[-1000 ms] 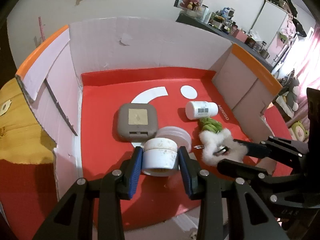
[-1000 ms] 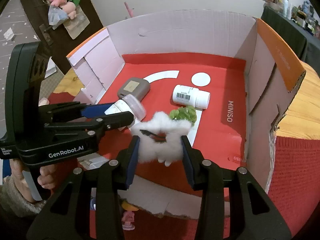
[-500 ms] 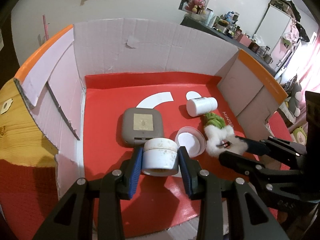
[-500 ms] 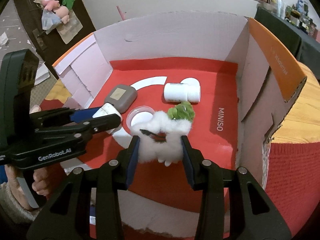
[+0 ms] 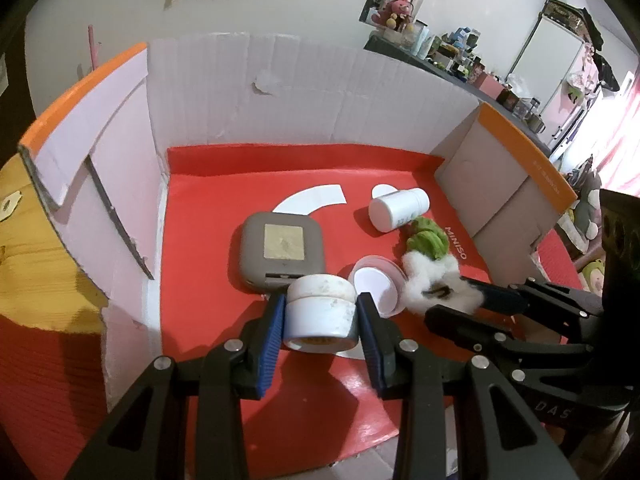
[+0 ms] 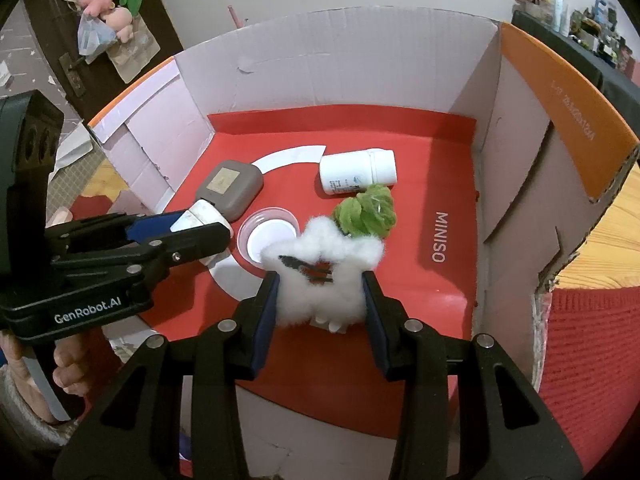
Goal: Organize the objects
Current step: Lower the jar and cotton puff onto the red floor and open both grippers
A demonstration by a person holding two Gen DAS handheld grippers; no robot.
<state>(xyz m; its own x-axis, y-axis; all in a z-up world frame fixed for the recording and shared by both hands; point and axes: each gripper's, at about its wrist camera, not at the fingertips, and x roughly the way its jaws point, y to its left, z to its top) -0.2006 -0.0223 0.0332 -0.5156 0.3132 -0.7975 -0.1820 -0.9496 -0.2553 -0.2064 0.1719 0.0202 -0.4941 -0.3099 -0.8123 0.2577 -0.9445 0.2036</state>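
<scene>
Left wrist view shows, low in the middle, the left gripper (image 5: 321,316) pinching a small white jar (image 5: 321,312) over the red floor of the cardboard box (image 5: 320,92). At lower right, the right gripper (image 6: 320,300) squeezes a fluffy white toy (image 6: 324,276). Farther up lie a clear lid (image 5: 376,286), a gray case (image 5: 282,250) and a white bottle (image 5: 398,210). Both things look ready to be put down; next, I think, each needs a bare spot and a gentle let-go.

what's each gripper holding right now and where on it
Left gripper: the small white jar, jaws pressed on its round sides. Right gripper: the fluffy white toy, jaws squeezing its left and right flanks.
</scene>
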